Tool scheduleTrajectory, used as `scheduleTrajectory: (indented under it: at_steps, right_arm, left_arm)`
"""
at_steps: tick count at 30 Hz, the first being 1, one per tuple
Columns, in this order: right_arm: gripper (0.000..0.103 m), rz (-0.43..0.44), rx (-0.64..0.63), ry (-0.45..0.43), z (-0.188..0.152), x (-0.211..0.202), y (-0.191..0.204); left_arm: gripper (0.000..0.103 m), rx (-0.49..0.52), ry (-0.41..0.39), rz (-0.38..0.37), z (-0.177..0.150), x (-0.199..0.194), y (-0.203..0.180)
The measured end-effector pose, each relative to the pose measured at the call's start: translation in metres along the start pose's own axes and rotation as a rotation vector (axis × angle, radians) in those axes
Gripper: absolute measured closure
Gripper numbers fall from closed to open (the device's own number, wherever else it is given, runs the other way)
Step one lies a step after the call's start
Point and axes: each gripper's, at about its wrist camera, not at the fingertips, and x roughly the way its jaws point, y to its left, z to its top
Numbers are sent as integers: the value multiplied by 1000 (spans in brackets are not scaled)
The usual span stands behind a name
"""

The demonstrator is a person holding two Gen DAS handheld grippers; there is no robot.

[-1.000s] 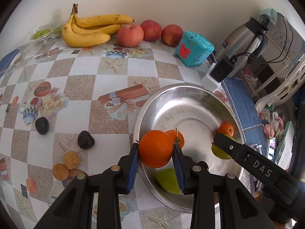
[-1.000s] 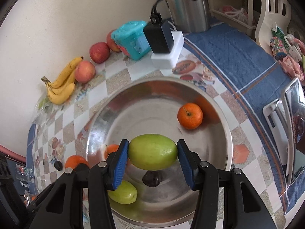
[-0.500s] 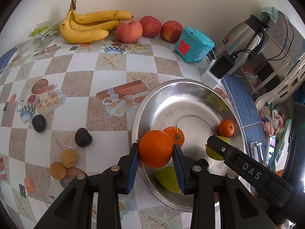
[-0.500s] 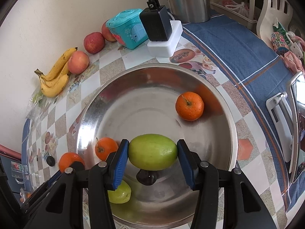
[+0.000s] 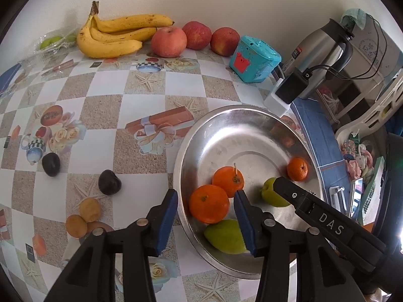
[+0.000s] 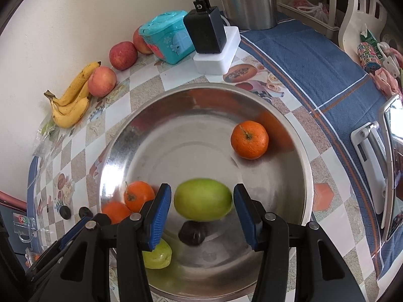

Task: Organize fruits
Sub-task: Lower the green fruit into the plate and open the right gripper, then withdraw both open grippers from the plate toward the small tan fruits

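A steel bowl (image 5: 241, 125) (image 6: 191, 100) sits on the checked tablecloth. My left gripper (image 5: 205, 216) is open over the bowl's near left rim; a large orange (image 5: 209, 203) lies free between its pads, beside a stemmed orange (image 5: 228, 178) and a green fruit (image 5: 225, 236). My right gripper (image 6: 201, 210) is open over the bowl; a green mango (image 6: 203, 202), blurred, is loose between its pads above a dark plum (image 6: 192, 232). Another orange (image 6: 249, 139) lies at the bowl's far right.
Bananas (image 5: 113, 35) and three apples (image 5: 168, 41) line the back wall beside a teal box (image 5: 254, 59). Two dark plums (image 5: 109, 182) and small brown fruits (image 5: 83, 217) lie left of the bowl. A charger (image 6: 209, 42), kettle (image 5: 320, 50) and blue cloth (image 6: 314, 58) are on the right.
Both grippers have opened. The left one let go of the large orange, which dropped into the bowl. The right one released the green mango, now falling or settling in the bowl.
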Motion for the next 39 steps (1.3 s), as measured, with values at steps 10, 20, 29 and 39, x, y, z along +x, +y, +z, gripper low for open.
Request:
scheduleTrajectory:
  at_steps: [10,20,29,39]
  right_arm:
    - [49,-1,-23,-34,4,-13,7]
    - [50,-11,-97,-75,6,-35,24]
    - [50,-36,-164,-63,-4,-40,43]
    - [50,-35,-276,-44,-20,-40,74]
  left_arm:
    - [40,-39,-13,16,6,-11,7]
    - [37,-208,14,139,13,-22,50]
    - [37,-353,38,197,6,-36,83]
    - [37,-423,10,280,-1,-54,104]
